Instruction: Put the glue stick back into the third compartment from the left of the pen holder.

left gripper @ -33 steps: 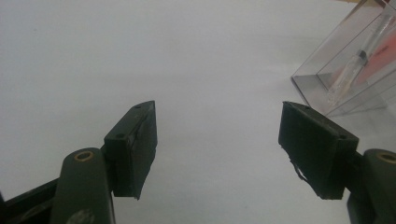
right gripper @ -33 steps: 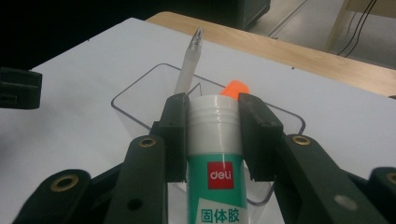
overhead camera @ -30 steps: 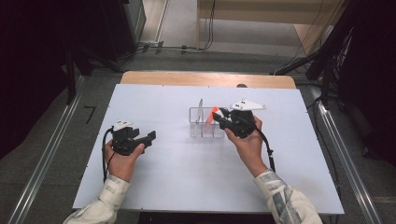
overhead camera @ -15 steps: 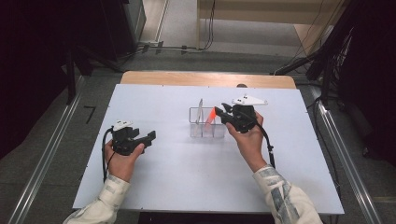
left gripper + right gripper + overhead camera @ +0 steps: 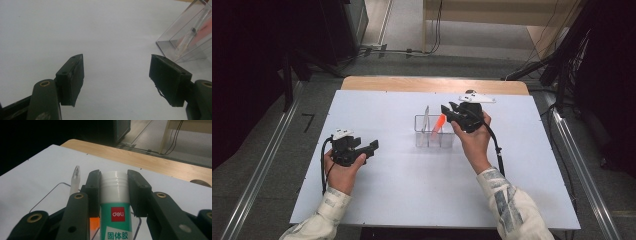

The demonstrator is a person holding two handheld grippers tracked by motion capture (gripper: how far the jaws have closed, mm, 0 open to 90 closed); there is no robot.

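Bare white table top (image 5: 402, 190); dark cabinet (image 5: 347, 25) behind it.

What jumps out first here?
The glue stick, white-capped with a green label, clamped between the right gripper's jaws just above the clear organizer mid-table. An orange item and a clear pen stand in the organizer. The left gripper hangs open over bare white table, near left.

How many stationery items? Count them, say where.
3: clear pen upright in the holder, orange item leaning there, glue stick in the right gripper; others may be hidden.
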